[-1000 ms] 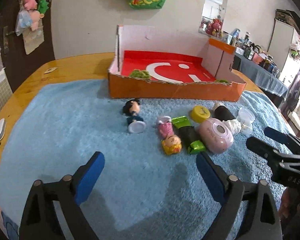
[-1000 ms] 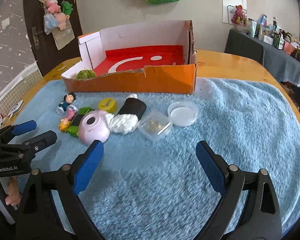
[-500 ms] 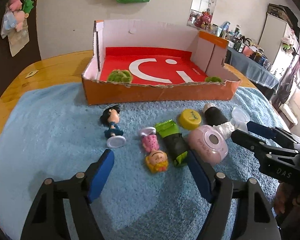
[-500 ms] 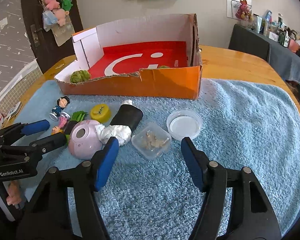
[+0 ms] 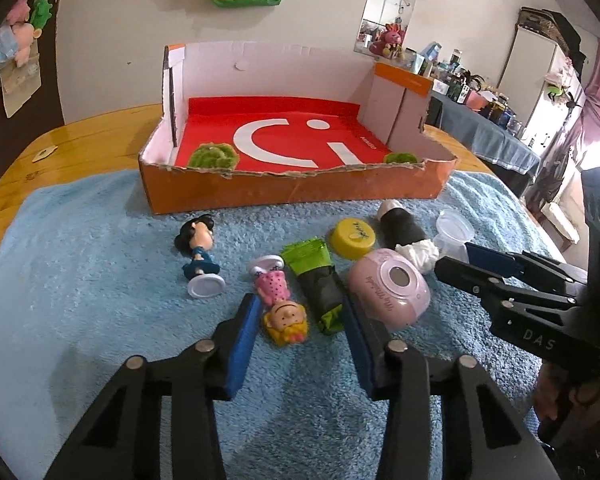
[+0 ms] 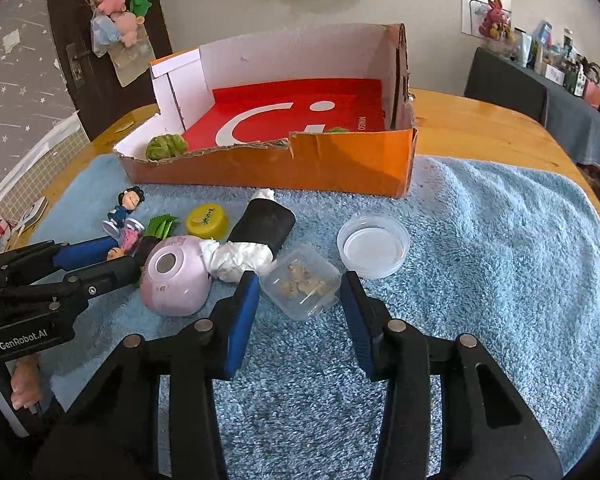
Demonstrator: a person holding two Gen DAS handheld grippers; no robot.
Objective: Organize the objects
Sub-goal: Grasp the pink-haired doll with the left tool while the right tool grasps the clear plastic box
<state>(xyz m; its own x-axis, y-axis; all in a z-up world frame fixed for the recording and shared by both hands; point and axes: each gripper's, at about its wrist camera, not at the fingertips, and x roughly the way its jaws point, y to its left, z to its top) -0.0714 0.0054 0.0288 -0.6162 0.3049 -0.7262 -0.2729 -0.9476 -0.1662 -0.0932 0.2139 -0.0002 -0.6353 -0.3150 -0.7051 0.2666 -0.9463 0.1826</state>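
Observation:
Toys lie on a blue towel [image 5: 80, 280] before an orange box [image 5: 292, 192]. My left gripper [image 5: 298, 312] is open, its fingers either side of a blonde pink-dress figurine [image 5: 282, 306] and the end of a green-and-black packet [image 5: 318, 278], not touching. My right gripper [image 6: 298, 292] is open around a clear square container [image 6: 302, 282] of small brownish bits. A pink round device [image 5: 388, 286] lies between the two grippers and also shows in the right wrist view [image 6: 176, 280].
A dark-haired figurine [image 5: 200, 252], a yellow cap [image 5: 354, 236], a black roll with white paper [image 5: 408, 234] and a round clear lid [image 6: 372, 246] lie nearby. Two green clumps [image 5: 212, 156] sit in the box. Wooden table edge [image 6: 500, 128] surrounds the towel.
Both grippers moved forward and lower toward the objects and narrowed. The left now straddles the blonde figurine, the right straddles the clear container.

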